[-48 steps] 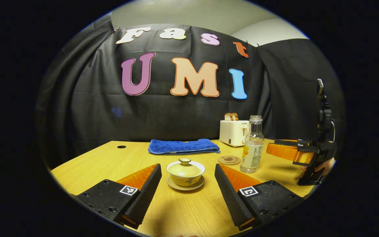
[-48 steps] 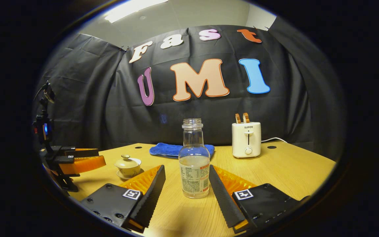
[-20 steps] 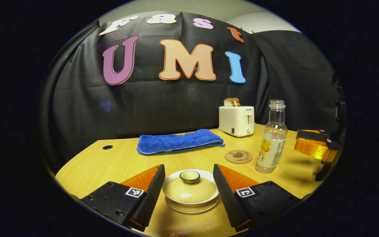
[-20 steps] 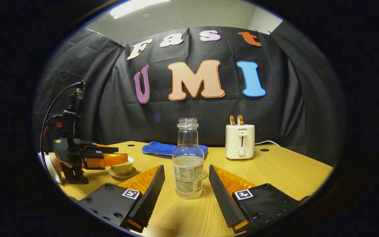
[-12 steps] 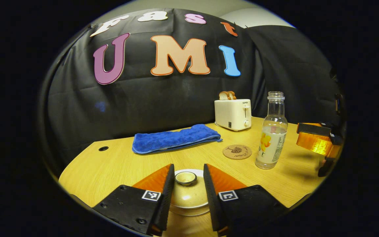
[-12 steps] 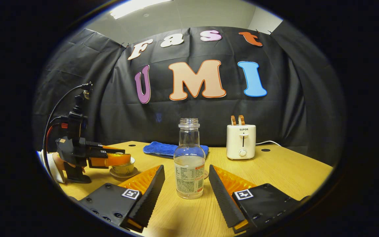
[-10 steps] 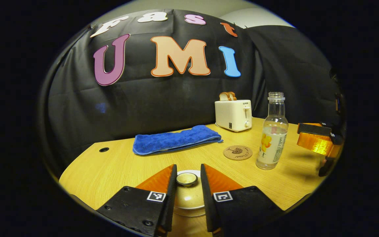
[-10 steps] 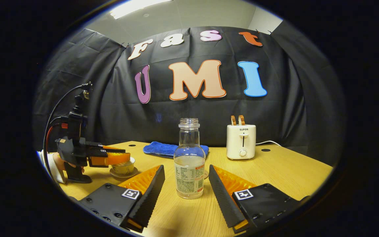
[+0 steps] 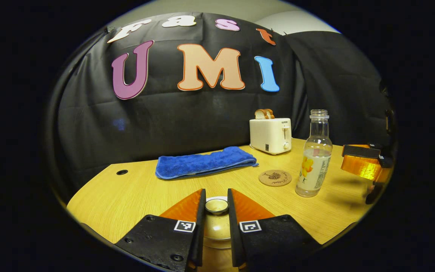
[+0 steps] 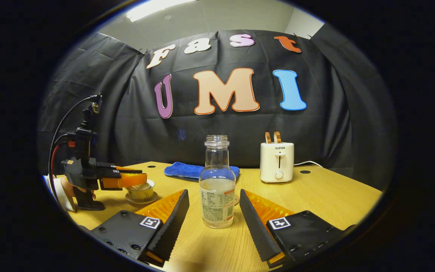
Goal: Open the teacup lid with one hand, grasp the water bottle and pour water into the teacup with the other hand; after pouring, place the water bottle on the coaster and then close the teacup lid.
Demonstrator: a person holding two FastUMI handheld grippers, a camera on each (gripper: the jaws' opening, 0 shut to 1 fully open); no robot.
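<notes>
In the left gripper view, we see the left gripper [image 9: 216,211] nearest us, its jaws drawn in until both fingers [image 9: 198,223] press against the small knob [image 9: 216,205] of the teacup lid [image 9: 214,226], which sits on the teacup near the front edge of the wooden table [image 9: 134,192]. In the right gripper view the teacup [image 10: 140,193] rests on its saucer [image 10: 141,199] toward the table's left edge, with the left gripper above it and a hand [image 10: 66,189] behind on the handle. The right gripper [image 10: 213,217] has its jaws spread wide, one finger on each side of the water bottle [image 10: 217,189] without touching it; the bottle stands upright, uncapped and partly filled, near the front edge of the table. In the left gripper view the water bottle stands just beside the round coaster [image 9: 275,177], which lies flat between the teacup and the toaster. Farther back, a folded blue towel [image 9: 204,161] lies along the far edge. At the far right corner we find a white toaster [image 9: 270,130] with two slices of bread [image 9: 264,113] standing in its slots.
</notes>
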